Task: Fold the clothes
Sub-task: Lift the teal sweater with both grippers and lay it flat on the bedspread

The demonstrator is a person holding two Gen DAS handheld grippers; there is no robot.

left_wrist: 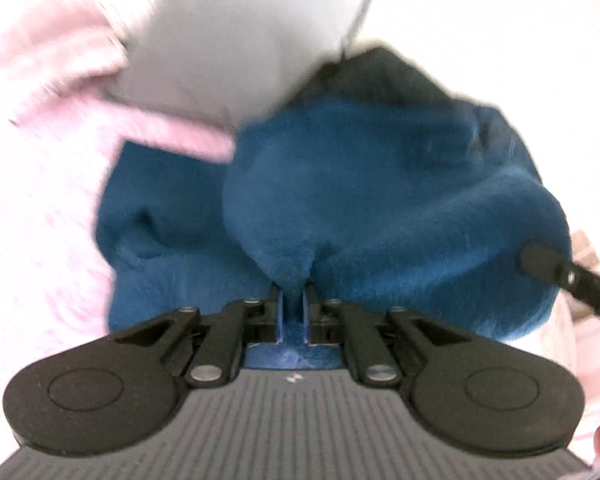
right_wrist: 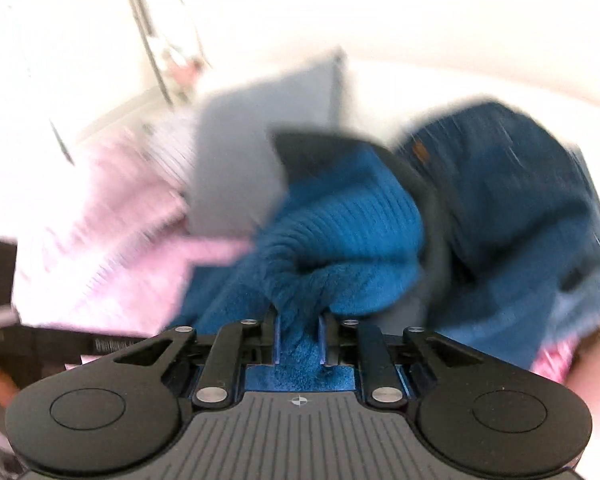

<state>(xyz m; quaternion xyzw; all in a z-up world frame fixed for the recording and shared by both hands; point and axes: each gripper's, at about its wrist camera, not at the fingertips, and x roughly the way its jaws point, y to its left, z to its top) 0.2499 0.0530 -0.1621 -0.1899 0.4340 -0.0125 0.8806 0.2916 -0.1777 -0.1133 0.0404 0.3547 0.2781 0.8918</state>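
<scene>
Left hand-held gripper [left_wrist: 293,292] clenched on blue towel [left_wrist: 380,184], pointing twelve o'clock; right hand-held gripper [right_wrist: 299,320] likewise pinching it. Pink garment [left_wrist: 40,200] at nine o'clock.

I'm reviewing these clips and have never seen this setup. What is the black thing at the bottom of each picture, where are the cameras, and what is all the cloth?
There is no robot here. A person carries a two-finger tool in each hand, and a fisheye camera on each tool looks forward along its fingers. The black shape at the bottom is the tool itself.

In the left wrist view, the left hand-held gripper is shut on a fold of the blue fleece garment. In the right wrist view, the right hand-held gripper pinches the same blue garment.

Around it lie a pink garment, a grey folded cloth and what looks like denim. Both pictures are blurred, so finer detail cannot be read.
</scene>
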